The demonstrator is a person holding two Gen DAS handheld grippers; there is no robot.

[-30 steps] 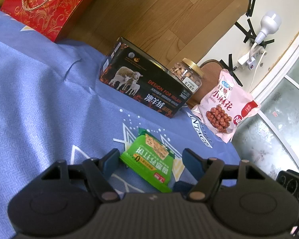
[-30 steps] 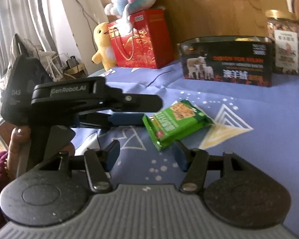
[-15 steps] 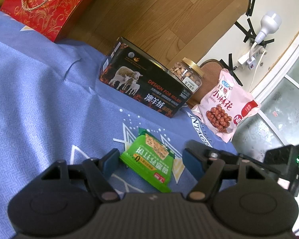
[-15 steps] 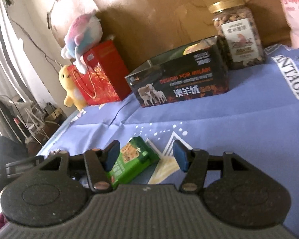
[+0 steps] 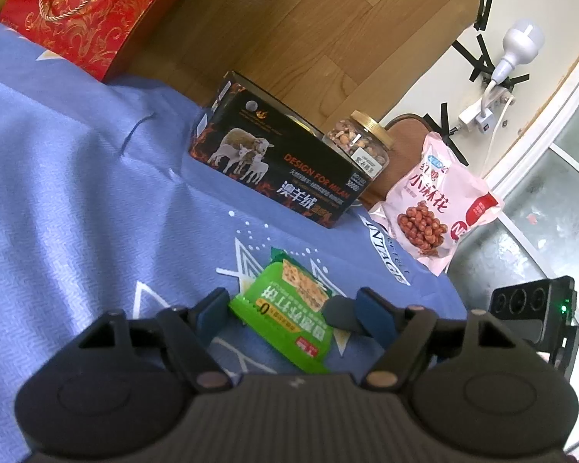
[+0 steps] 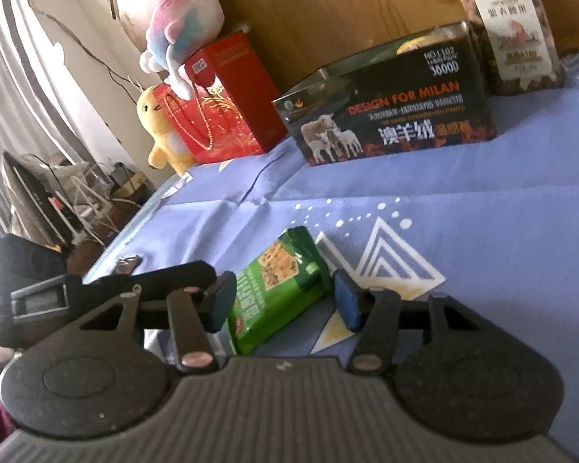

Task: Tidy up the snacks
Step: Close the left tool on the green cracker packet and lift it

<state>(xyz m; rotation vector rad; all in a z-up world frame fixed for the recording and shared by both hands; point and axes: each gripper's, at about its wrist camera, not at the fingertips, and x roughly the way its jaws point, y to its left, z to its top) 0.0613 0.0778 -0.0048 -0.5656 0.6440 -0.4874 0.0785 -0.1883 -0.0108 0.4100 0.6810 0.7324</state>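
Note:
A green cracker packet [image 5: 285, 308] [image 6: 278, 285] lies flat on the blue cloth [image 5: 77, 193]. My left gripper [image 5: 293, 312] straddles it with its jaws opening slightly; a gap shows at its right finger [image 5: 374, 316]. My right gripper [image 6: 283, 301] straddles the same packet from the other side, jaws closing, pads close to its edges but not clearly pressing. In the left wrist view one right fingertip [image 5: 339, 308] rests at the packet's right side. In the right wrist view the left gripper's body [image 6: 38, 293] lies just to the left.
At the back stand a black box with sheep [image 5: 278, 169] [image 6: 390, 115], a nut jar [image 5: 361, 142] [image 6: 513, 38], a pink snack bag [image 5: 436, 208] and a red gift bag [image 5: 81, 11] [image 6: 220, 104] with plush toys [image 6: 162, 127]. The cloth drops off at the right edge.
The right gripper came in from the right, rolled, and now straddles the green packet beside the left gripper. The left gripper and the packet stayed where they were.

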